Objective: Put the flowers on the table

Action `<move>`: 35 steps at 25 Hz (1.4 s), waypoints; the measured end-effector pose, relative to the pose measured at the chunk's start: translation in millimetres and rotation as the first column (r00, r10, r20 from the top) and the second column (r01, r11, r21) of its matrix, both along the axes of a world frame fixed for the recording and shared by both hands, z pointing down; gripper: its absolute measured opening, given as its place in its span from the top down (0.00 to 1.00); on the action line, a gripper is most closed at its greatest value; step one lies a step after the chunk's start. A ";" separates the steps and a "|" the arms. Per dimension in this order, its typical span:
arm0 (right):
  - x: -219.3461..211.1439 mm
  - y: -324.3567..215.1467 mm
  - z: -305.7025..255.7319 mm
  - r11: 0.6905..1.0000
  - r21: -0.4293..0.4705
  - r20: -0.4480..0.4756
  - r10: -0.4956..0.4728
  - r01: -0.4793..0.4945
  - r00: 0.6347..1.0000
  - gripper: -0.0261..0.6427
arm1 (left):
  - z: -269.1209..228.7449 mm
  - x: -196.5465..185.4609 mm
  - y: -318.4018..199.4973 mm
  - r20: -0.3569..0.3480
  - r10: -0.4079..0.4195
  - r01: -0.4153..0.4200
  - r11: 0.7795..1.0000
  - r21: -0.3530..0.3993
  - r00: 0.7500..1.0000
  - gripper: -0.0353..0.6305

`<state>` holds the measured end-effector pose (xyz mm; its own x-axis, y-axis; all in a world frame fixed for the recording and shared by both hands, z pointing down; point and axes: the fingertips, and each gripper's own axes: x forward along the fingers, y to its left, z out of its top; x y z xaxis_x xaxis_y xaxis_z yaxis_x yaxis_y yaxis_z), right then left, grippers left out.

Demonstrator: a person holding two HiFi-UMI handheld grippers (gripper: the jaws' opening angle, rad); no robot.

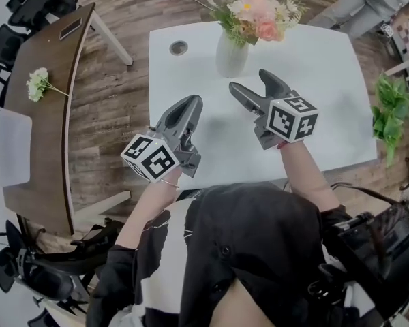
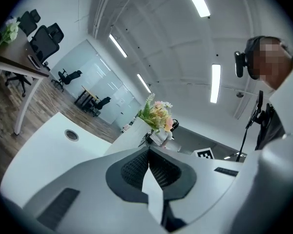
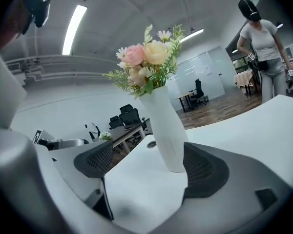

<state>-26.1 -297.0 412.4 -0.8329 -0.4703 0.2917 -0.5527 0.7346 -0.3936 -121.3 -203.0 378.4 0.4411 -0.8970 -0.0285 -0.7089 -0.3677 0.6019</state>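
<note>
while my right gripper (image 1: 249, 80) stands with its jaws spread wide and bare, the white vase (image 1: 232, 54) stands upright on the white table (image 1: 327, 80) just ahead of their tips, untouched. it holds pink, cream and white flowers (image 1: 258, 9) with green sprigs. my left gripper (image 1: 189, 104) has its jaws pressed together on nothing. the head view alone shows green leaves (image 1: 392, 111) off to the right of my right jaws; the right gripper view shows a person (image 3: 261, 33) standing beyond the table.

Flowers (image 1: 255, 11) upright in vase (image 1: 230, 56), on table (image 1: 327, 73)
</note>
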 end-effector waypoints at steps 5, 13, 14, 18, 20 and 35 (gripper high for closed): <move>22.9 25.4 -5.7 0.990 0.031 -0.028 0.138 -0.137 0.990 0.76 | -7.9 14.1 19.8 -0.013 0.105 -0.104 0.994 0.030 0.994 0.93; 27.7 96.8 3.7 0.958 -0.063 0.005 0.281 -0.280 0.960 0.93 | -6.1 3.3 101.9 0.118 0.208 -0.215 0.975 0.050 0.971 0.93; 26.7 105.0 4.3 0.954 -0.061 -0.002 0.294 -0.294 0.956 0.93 | -6.6 1.4 112.5 0.143 0.219 -0.229 0.972 0.054 0.965 0.93; 19.1 137.0 2.9 0.937 -0.018 -0.040 0.347 -0.348 0.937 0.94 | -6.1 -11.3 153.2 0.181 0.258 -0.273 0.960 0.061 0.949 0.93; 9.3 156.8 9.0 0.942 -0.025 -0.048 0.334 -0.335 0.941 0.94 | -3.6 -20.4 170.2 0.176 0.263 -0.277 0.959 0.060 0.949 0.93; -9.1 212.4 -20.6 0.949 0.068 -0.093 0.313 -0.307 0.945 0.94 | -35.6 -52.0 214.5 0.152 0.221 -0.243 0.959 0.147 0.963 0.93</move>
